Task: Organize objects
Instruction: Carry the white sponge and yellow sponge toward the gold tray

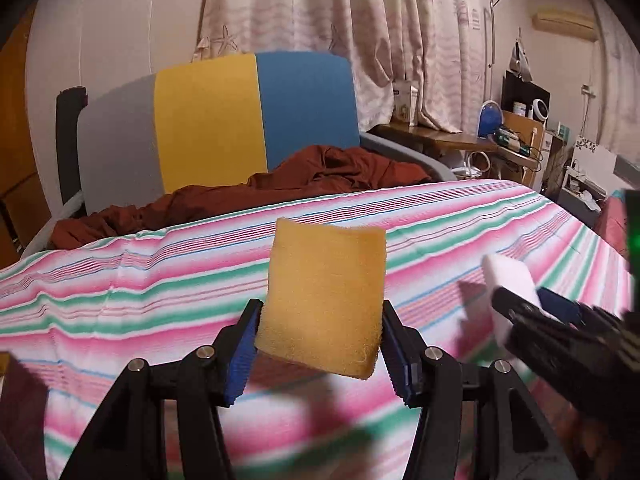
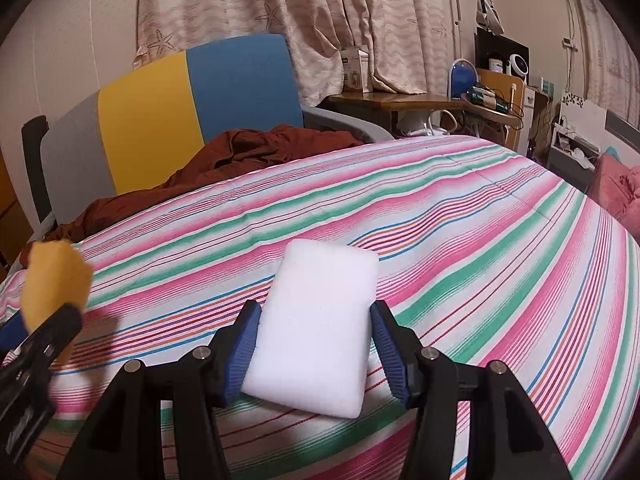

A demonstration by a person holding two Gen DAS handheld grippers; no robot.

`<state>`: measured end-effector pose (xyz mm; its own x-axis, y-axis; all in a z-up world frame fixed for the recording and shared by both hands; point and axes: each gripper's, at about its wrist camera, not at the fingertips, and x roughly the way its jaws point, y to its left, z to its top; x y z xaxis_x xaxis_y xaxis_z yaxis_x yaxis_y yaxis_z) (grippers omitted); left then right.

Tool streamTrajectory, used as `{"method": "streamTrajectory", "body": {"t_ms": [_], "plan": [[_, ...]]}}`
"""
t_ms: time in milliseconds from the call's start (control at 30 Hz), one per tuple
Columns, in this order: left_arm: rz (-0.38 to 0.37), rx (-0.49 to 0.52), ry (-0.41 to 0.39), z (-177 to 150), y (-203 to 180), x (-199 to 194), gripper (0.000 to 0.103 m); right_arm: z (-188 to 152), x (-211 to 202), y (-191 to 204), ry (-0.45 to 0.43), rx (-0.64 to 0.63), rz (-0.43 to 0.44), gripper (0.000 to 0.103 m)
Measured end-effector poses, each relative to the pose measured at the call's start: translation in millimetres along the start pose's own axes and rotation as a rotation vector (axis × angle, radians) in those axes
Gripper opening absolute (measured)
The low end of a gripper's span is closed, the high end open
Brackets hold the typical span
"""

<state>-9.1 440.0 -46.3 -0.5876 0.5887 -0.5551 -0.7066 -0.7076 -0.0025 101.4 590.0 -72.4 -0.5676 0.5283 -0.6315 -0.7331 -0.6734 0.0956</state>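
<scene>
The left tongs (image 1: 320, 344) clamp a yellow sponge (image 1: 324, 300), held up above the striped bedspread (image 1: 140, 280). The right tongs (image 2: 314, 350) grip a white sponge (image 2: 316, 332) by its sides, just over the same bedspread, with a rust cloth (image 2: 256, 148) and chair (image 2: 192, 100) beyond.

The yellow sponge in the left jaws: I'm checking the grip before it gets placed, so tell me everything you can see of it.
The yellow rectangular foam sponge looks soft and fuzzy-faced, with slightly frayed edges. It is held off the striped pink, green and white bedspread, tilted, its broad face toward the left wrist camera. The left gripper clamps its lower sides between blue ribbed pads; most of it juts beyond them. Nothing else touches it.
</scene>
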Motion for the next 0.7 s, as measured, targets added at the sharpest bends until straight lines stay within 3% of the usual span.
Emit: {"method": "streamTrajectory", "body": {"t_ms": [333,700], "plan": [[0.027,-0.085,-0.023,-37,37,-78,0.057,-6,-24,24,-0.091,-0.098,0.031,0.057],[0.078,-0.205,0.017,-91,106,-164,0.057,-10,-26,42,-0.098,-0.189,0.045,0.057]]}}
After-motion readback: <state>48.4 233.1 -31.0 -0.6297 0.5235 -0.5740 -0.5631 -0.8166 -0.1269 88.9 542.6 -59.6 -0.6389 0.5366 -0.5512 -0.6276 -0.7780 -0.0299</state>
